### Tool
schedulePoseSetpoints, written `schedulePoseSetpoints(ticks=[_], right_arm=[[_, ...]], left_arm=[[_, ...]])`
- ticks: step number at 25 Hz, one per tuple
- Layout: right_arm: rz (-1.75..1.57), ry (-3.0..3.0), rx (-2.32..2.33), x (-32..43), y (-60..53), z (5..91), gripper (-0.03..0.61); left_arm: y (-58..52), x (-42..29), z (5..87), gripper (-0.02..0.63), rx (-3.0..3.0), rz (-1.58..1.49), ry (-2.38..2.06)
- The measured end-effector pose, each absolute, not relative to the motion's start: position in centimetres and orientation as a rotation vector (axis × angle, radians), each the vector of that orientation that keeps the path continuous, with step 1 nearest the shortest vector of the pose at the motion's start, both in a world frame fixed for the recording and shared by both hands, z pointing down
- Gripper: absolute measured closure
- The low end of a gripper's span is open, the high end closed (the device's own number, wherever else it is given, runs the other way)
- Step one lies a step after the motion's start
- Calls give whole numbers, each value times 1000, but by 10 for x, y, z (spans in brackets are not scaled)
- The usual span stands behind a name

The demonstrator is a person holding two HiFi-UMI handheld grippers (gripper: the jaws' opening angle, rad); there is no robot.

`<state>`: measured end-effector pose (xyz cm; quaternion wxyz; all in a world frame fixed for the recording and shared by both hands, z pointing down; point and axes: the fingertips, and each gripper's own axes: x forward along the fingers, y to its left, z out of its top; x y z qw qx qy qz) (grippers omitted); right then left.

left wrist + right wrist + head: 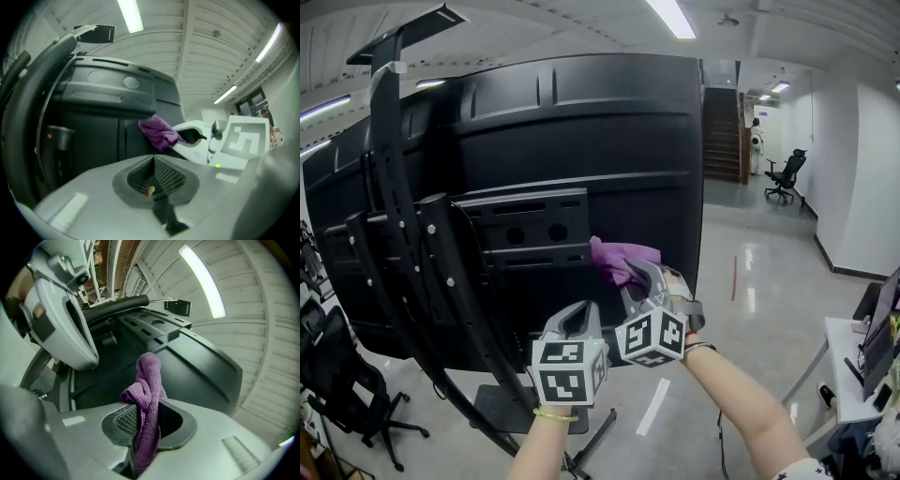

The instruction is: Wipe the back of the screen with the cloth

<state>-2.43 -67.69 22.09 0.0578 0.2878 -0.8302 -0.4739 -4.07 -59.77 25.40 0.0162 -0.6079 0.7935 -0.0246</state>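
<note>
— Where is your cloth?
— Your right gripper [645,274] pinches the purple cloth [617,253] against the back of the black screen [581,131], towards its right edge.
— And your left gripper [571,323]?
— Just beside the right one, lower, in front of the screen's bottom edge.

The head view looks forward from close behind the screen [581,131], whose black back fills most of the frame. The left gripper view looks up along its own jaws at the same back panel and the ceiling [206,42], with the right gripper [190,135] near at its right side (partly cut by the frame). The right gripper view also faces upward, with the left gripper [65,319] close at upper left. All three views share the screen's back and the purple cloth [621,255].
</note>
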Motion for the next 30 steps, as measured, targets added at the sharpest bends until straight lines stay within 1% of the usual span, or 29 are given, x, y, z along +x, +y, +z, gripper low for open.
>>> schedulePoseSetpoints(ticks=[6,9,14,16,19,21,26,30], right_arm=[[-1229,-2502,658,-36,-648,355,518],[-1162,-2488,597,-34,-638,396,518],[-1059,-2572,632,-27,-635,401,518],[-875,-2748,645,-15,-629,389,518],[-454,-3061,590,12,-612,375,518],[-279,-3157,578,30,-601,375,518],[-125,-3164,630,61,-586,402,518],[-16,-3124,646,73,-580,429,522]], left_arm=[[-579,-61,351,606,-1879,-120,2568],[-570,-62,387,606,-1878,-171,2613],[-565,-54,409,606,-1917,-165,2635],[-561,-47,408,606,-1929,-138,2621],[-551,-34,403,606,-1942,-104,2579],[-544,-25,402,606,-1949,-64,2560],[-528,-9,410,606,-1956,32,2547],[-523,-4,426,606,-1963,36,2560]])
